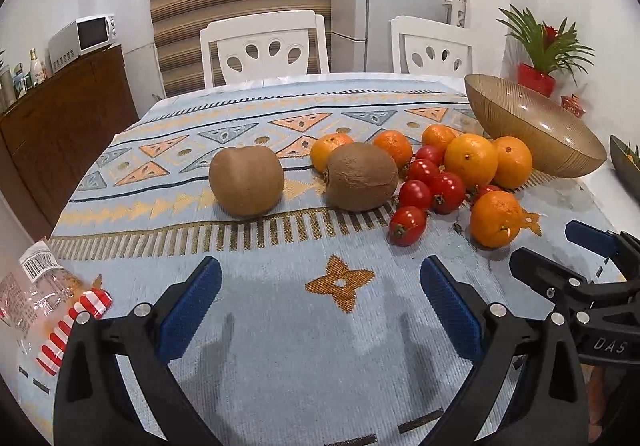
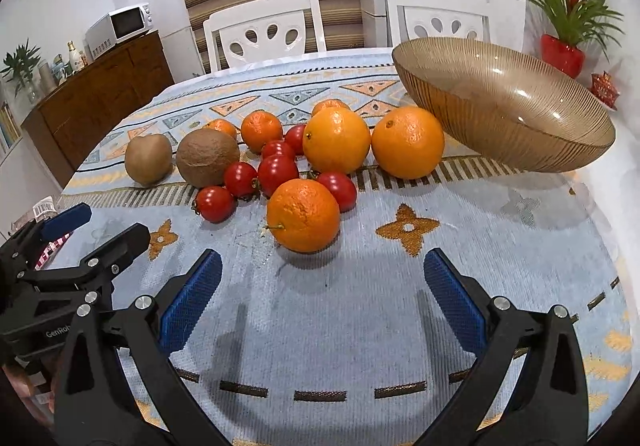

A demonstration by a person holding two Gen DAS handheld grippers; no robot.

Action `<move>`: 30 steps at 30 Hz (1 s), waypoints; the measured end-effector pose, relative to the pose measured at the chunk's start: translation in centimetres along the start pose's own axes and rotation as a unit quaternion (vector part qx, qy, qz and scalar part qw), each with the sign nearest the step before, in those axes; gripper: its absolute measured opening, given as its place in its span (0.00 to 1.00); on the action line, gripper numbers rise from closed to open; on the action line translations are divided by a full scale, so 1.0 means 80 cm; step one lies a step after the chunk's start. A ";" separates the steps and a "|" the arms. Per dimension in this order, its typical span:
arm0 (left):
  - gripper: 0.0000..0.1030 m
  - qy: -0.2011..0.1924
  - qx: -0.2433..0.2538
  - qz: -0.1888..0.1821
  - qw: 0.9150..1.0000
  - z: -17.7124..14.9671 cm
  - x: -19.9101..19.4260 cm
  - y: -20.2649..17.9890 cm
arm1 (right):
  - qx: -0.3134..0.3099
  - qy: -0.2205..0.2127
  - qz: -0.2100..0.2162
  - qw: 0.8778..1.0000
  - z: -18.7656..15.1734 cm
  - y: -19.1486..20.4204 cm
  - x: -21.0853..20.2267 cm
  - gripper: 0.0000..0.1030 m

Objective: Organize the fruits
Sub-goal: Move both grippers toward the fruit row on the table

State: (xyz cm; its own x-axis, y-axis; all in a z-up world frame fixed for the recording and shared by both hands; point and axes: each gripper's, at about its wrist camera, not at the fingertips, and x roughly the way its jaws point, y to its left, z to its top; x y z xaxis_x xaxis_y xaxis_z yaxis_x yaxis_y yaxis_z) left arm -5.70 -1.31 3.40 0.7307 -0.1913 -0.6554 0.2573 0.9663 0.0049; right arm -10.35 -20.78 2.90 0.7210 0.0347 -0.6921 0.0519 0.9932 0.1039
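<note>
Both claws hang low over the patterned tablecloth [image 2: 500,246], side by side, and neither carries anything. The right gripper [image 2: 322,298] has its blue pads spread wide, with the nearest orange [image 2: 303,215] just ahead of its opening, which reads as lining up for a first pick. Beyond that orange lie the cherry tomatoes [image 2: 276,174], two bigger oranges [image 2: 337,140] and small mandarins [image 2: 261,131], all loose on the cloth. The ribbed amber glass bowl [image 2: 504,106] sits ahead and to the right of this claw, still without fruit (its likely destination, I'd guess).

The left gripper [image 1: 320,310] is spread just as wide, with two kiwis [image 1: 362,176] ahead of it, apart from each other.

Readable writing is scant: "DAS" on the right tool's body, "GenRob" cut off on the left one. A barcode label on the plastic wrapper [image 1: 44,310] is too small to read.
</note>
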 end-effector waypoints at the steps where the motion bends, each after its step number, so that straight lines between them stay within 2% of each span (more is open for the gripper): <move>1: 0.95 0.000 -0.004 -0.003 1.000 0.000 -0.001 0.001 | -0.002 -0.001 -0.002 1.000 0.000 0.000 0.000 0.97; 10: 0.95 0.007 -0.042 -0.026 0.999 0.000 0.002 0.016 | -0.018 -0.008 -0.010 1.000 0.000 0.008 -0.002 0.97; 17: 0.95 0.004 -0.038 -0.025 0.999 0.000 0.001 0.014 | -0.031 -0.013 -0.025 0.999 0.000 0.016 -0.001 0.97; 30: 0.95 0.002 -0.042 -0.028 0.999 0.001 -0.001 0.012 | -0.031 -0.016 -0.026 0.999 -0.001 0.018 -0.001 0.97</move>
State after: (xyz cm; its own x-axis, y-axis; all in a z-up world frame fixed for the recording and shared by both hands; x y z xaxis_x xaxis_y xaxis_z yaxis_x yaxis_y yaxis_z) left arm -5.45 -0.37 3.47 0.7141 -0.2458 -0.6555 0.2437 0.9651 -0.0964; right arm -10.33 -19.37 3.05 0.7396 -0.0187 -0.6727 0.0471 0.9986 0.0239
